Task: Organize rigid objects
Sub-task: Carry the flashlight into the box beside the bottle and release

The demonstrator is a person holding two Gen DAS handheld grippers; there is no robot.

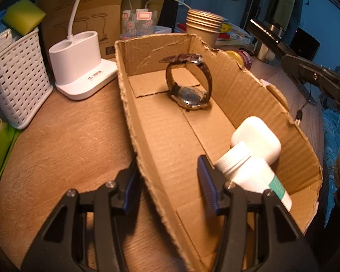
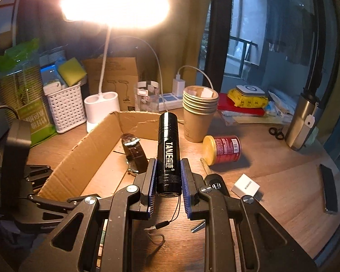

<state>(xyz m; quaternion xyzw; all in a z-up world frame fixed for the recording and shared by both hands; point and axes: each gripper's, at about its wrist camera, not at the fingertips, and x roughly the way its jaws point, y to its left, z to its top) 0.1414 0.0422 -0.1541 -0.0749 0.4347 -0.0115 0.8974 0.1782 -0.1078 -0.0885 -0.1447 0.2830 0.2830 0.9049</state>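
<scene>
the right gripper [image 2: 167, 181] is clamped on a black flashlight [image 2: 168, 151], its blue pads [image 2: 151, 181] pressed against both sides of the barrel, the body pointing away from the camera and a thin cord hanging from its near end; it is held above the wooden table [image 2: 272, 176], just beside the right wall of the cardboard box [image 2: 79, 156]. the left gripper [image 1: 170, 176] has its jaws spread apart with nothing between the pads, straddling the box's near-left wall [image 1: 133, 122], one finger outside and one inside. inside the box, nearest that gripper, a white pill bottle [image 1: 253, 172] lies on its side touching a white earbud case [image 1: 257, 138] against the right wall. farther in, a wristwatch [image 1: 190, 83] with a dark strap rests on its face near the back. on the table to the right of the box lie a small white charger block [image 2: 246, 184], a dark flat bar [image 2: 327, 188] and a red can [image 2: 222, 149] tipped on its side. behind stand a stack of paper cups [image 2: 198, 115], a white lamp base [image 1: 79, 65] and a white woven basket [image 1: 18, 77].
</scene>
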